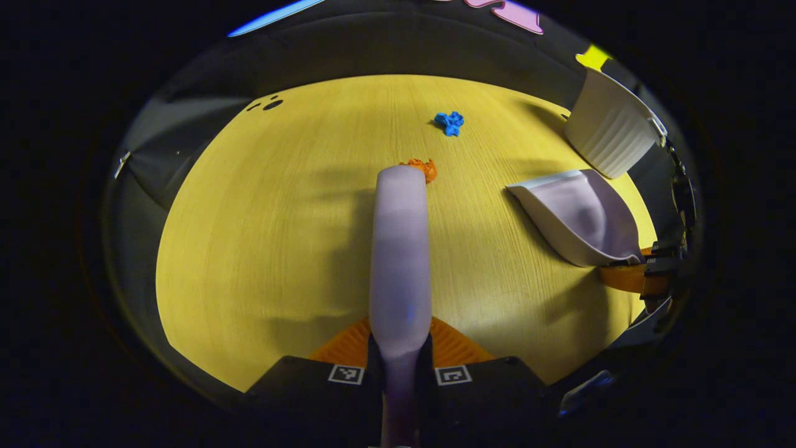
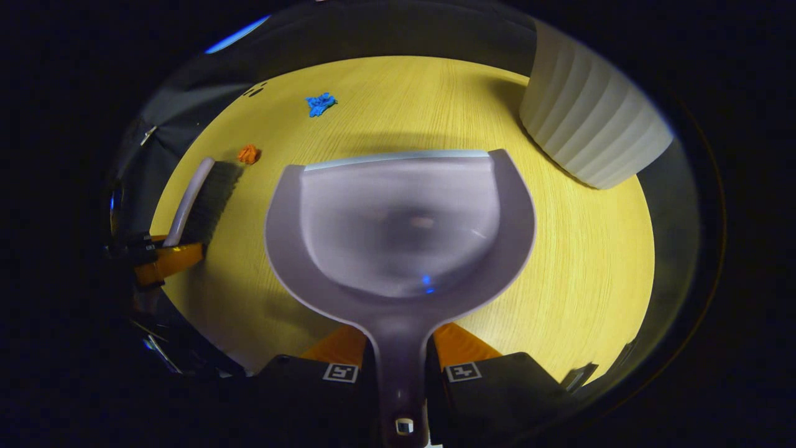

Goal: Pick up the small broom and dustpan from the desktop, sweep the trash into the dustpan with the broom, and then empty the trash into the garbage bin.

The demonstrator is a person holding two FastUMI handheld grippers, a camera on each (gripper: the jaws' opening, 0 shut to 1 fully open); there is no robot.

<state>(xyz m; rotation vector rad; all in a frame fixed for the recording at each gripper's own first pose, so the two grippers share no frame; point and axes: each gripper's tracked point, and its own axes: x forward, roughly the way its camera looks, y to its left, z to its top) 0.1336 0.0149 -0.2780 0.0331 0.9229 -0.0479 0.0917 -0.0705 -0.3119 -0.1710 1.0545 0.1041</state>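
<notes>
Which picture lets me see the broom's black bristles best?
The right gripper view: the small pale-handled broom lies side-on there, with its dark bristles showing beside the orange paper scrap. The left gripper view looks along the broom's back, hiding the bristles.

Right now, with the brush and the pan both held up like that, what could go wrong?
The orange scrap lies just past the broom, far from the dustpan, so a hard sweep might scatter it. The blue scrap lies farther off and could be missed. The garbage bin stands near the dustpan and might get bumped.
</notes>
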